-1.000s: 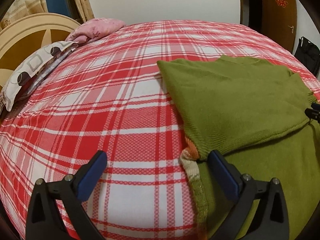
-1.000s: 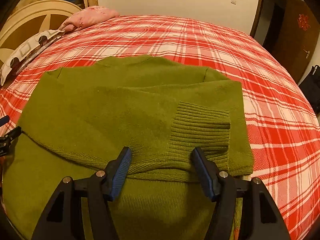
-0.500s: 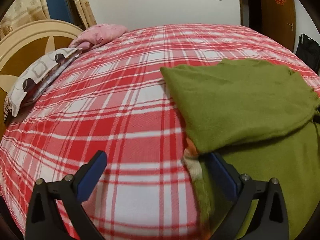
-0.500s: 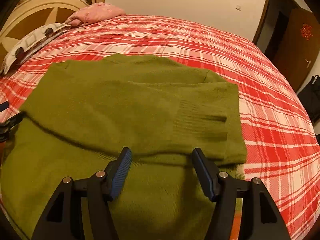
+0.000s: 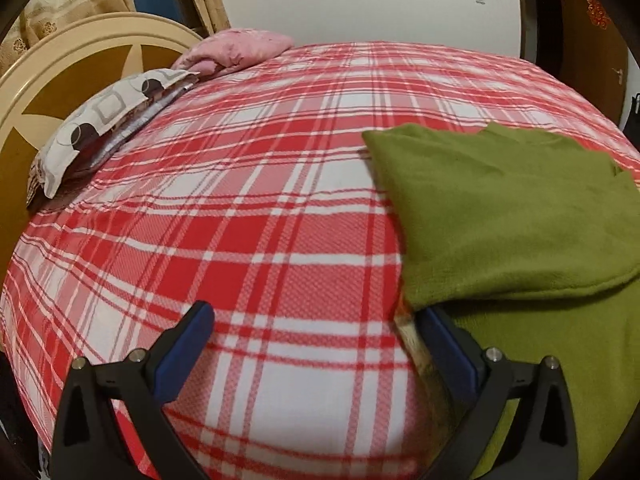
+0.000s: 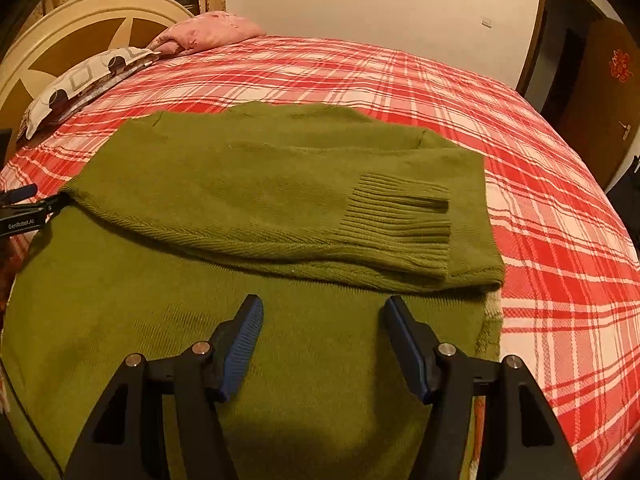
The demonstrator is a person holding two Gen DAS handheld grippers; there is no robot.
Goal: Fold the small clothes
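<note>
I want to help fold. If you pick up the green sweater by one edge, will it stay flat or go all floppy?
Probably floppy: the green sweater is soft knit, already draped over itself in a fold. Its ribbed cuff looks thick, so it may feel a bit heavy. It likely won't slide much on the plaid bedspread.

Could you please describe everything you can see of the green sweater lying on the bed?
The green sweater is an olive knit lying flat on the red plaid bedspread. Its upper part is folded over, with one sleeve laid across the body, ending in a ribbed cuff. The near edges show a cream and orange trim. The open right tool hangs over the lower body; the open left tool sits at the sweater's left edge, and contact cannot be told.
</note>
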